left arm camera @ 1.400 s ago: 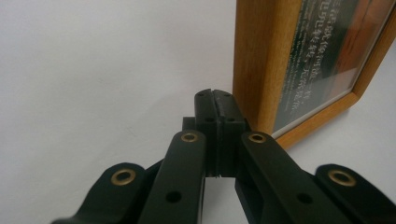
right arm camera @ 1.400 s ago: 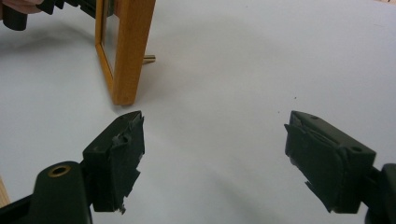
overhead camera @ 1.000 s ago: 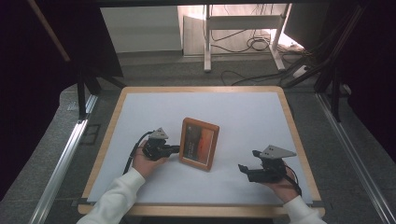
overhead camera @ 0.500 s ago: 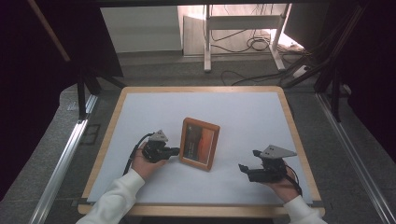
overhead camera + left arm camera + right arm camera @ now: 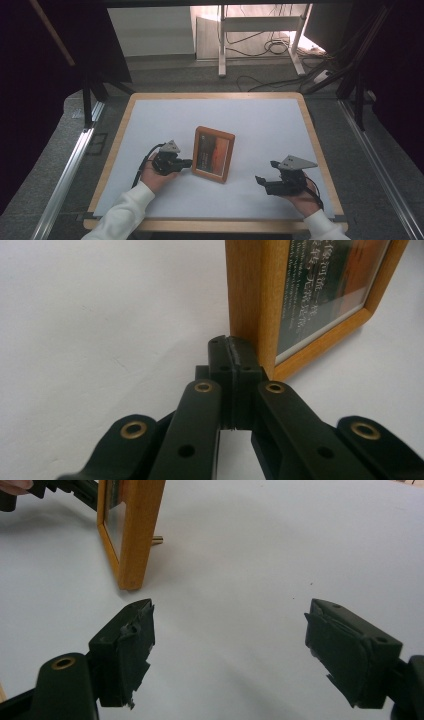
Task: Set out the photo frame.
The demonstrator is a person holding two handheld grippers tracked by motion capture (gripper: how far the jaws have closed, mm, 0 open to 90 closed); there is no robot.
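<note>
Counter (image 5: pixel 260 112): white matte sheet over a board with a pale wood rim showing on all four sides; the white surface bears faint specks and soft shadows in the gripper views. Floor around it: grey carpet, with a metal rail (image 5: pixel 67 175) along the left side and another along the right. Room beyond: dark panels left and right, a lit strip at the far end with a white metal stand (image 5: pixel 260 37) and loose black cables (image 5: pixel 277 47) on the floor. Wooden picture frame (image 5: pixel 213 154): near the middle of the counter, slightly toward the person, standing tilted on its lower edge, glass front with a dark and orange print and white lettering; a small peg (image 5: pixel 157 540) protrudes behind it in the right gripper view. Left claw (image 5: pixel 186 163): held in the person's left hand (image 5: pixel 155 177), white sleeve, jaws pressed together with nothing between them, tips touching or just beside the frame's left edge near its lower corner. Right claw (image 5: pixel 266 178): held in the right hand (image 5: pixel 302 200) near the counter's right front, well apart from the frame, jaws spread wide and empty, low over bare white surface.
</note>
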